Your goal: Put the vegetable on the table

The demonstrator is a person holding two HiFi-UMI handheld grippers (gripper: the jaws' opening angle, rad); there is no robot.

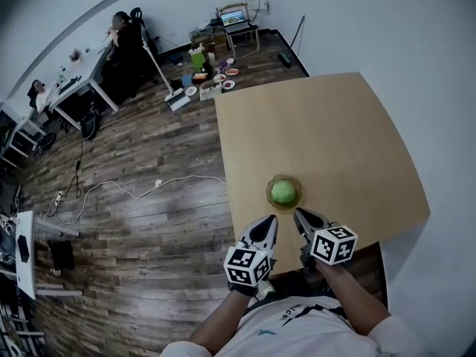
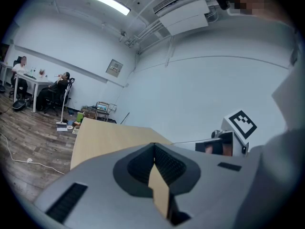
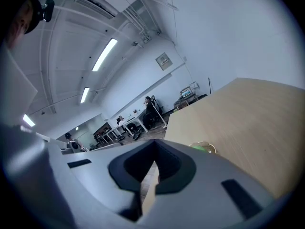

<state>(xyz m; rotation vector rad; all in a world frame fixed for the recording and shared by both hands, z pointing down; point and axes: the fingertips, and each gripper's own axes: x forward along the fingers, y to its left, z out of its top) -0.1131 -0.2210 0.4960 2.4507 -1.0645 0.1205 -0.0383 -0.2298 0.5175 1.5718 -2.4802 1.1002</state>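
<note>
Vegetable (image 1: pixel 283 192): 1 round green item, lying in a dish.
Dish (image 1: pixel 268 193): shallow with a yellowish rim, standing on the table near its 6 o'clock edge.
Table (image 1: pixel 335 125): light wood top.
Left gripper (image 1: pixel 271 219): at 7 o'clock of the dish and just beside it. Jaws closed tip to tip, with nothing between them.
Right gripper (image 1: pixel 298 213): at 5 o'clock of the dish and just beside it. Jaws pressed together, holding nothing.
Floor (image 1: pixel 149 199): dark wood planks, at 9 o'clock of the table.

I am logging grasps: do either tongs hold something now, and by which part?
Nothing is held: left tongs and right tongs are shut and empty; the green vegetable lies apart.
</note>
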